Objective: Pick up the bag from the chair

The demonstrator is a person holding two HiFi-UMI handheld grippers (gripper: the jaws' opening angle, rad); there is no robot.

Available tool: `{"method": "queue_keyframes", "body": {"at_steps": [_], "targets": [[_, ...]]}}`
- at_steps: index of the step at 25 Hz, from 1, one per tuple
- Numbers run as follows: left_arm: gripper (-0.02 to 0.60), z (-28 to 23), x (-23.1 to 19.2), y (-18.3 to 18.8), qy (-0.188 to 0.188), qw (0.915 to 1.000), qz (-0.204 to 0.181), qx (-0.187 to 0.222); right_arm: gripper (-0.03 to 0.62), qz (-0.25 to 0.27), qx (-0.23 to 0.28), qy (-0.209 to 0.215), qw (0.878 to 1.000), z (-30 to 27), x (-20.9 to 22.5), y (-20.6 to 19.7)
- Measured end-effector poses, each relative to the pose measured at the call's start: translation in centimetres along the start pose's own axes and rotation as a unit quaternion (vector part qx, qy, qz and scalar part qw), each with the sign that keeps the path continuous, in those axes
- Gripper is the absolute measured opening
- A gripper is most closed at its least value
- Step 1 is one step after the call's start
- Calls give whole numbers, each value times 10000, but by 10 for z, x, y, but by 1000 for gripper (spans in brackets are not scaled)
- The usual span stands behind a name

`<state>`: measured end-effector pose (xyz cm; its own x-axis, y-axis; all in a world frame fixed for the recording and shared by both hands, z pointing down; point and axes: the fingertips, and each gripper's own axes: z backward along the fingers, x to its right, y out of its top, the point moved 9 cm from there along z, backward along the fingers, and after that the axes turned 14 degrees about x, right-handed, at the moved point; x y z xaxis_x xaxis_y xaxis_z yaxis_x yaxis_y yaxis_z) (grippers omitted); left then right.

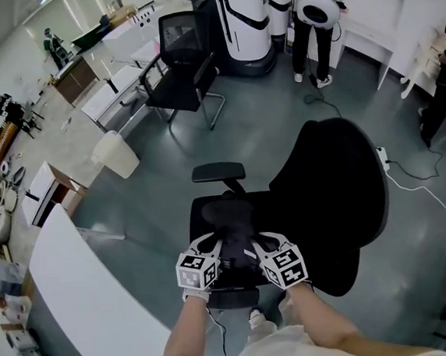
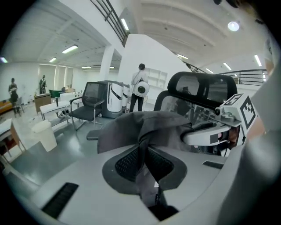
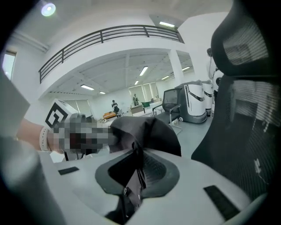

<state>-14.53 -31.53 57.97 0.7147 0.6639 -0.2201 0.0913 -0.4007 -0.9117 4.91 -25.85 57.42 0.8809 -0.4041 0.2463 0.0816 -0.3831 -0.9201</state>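
Lower centre, head view: left gripper (image 1: pixel 212 248) clenched on fabric fold of dark bag (image 1: pixel 231 220). Bag bunched between both tongs, over black office chair (image 1: pixel 340 195) seat. Right gripper (image 1: pixel 260 244) clamped on opposite fold, likely sharing load, keeping bag level.

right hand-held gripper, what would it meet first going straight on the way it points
The bag: the right hand-held gripper is shut on its fabric, which bunches just ahead. Beyond it the way looks free, with the chair back off to the right, though depth is unclear.
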Motion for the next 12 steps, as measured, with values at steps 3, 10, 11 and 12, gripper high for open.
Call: {"method": "queue_keyframes", "body": {"at_steps": [3,10,11,12], "targets": [[52,17,8,23,132,9994,-89,316,41,89,319,156,9993,7,-5,25],[49,55,35,79,465,9928,-274,1074,41,375,1100,496,9920,31,-21,88],[49,61,39,86,510,9914,-296,1169,41,441,1179,534,9906,34,-24,96],[49,68,43,92,561,9900,-311,1259,41,487,1255,565,9893,37,-28,103]]}}
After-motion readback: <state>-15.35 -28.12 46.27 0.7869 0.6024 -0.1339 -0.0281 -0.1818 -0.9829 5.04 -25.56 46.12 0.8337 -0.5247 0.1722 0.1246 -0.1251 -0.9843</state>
